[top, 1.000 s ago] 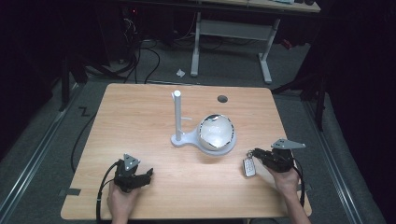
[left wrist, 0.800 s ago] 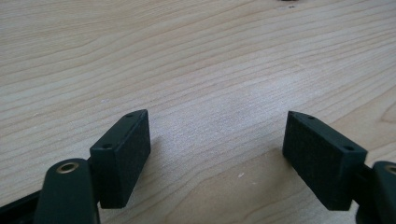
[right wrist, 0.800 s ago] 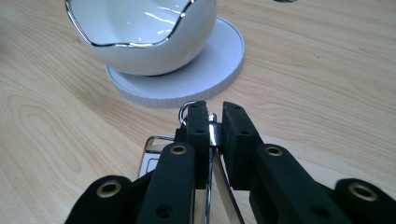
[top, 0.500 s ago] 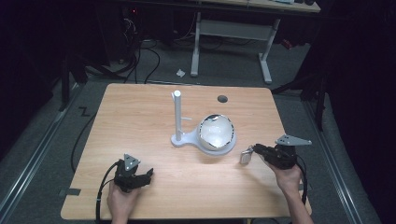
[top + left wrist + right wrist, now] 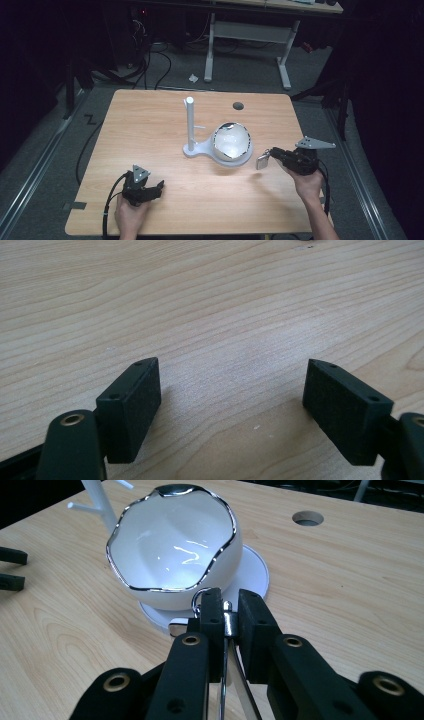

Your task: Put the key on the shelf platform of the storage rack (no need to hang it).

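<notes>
Step in hand: carrying a small metal clasp (image 5: 227,622) toward the white bowl (image 5: 232,142), judging by its pose.
Right gripper (image 5: 272,155): pinching the clasp tight between both jaws, hovering just beside the bowl at its 3 o'clock.
Left gripper (image 5: 155,188): resting low near the table (image 5: 150,125) edge at 7 o'clock, jaws gaping wide, gripping nothing.
Bowl: tilting on the white stand (image 5: 191,127), mid-table.
Next move: probably calling for easing the clasp over the silver rim, then releasing.
</notes>
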Demonstrator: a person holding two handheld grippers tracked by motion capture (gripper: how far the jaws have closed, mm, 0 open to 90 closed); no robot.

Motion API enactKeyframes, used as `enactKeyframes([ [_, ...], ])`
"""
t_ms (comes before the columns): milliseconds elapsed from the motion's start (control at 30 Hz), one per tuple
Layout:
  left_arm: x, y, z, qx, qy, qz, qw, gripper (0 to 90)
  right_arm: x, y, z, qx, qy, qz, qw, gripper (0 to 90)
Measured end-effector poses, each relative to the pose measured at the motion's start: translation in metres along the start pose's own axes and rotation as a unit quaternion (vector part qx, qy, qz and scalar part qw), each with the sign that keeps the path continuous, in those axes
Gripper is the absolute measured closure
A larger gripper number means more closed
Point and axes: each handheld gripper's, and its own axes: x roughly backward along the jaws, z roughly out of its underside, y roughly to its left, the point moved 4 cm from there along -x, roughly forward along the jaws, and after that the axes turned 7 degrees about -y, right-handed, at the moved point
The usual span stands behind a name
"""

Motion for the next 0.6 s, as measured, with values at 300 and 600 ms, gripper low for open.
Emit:
enactKeyframes([
  [300,0.0,0.0,0.0,0.0,0.001,0.002,1.0,23.5,0.001,0.007,-0.013,0.003,-0.011,-0.012,0.9999,82.4],
  [600,0.0,0.0,0.0,0.0,0.001,0.002,1.0,23.5,0.002,0.008,-0.027,0.003,-0.02,-0.019,0.9996,82.3],
])
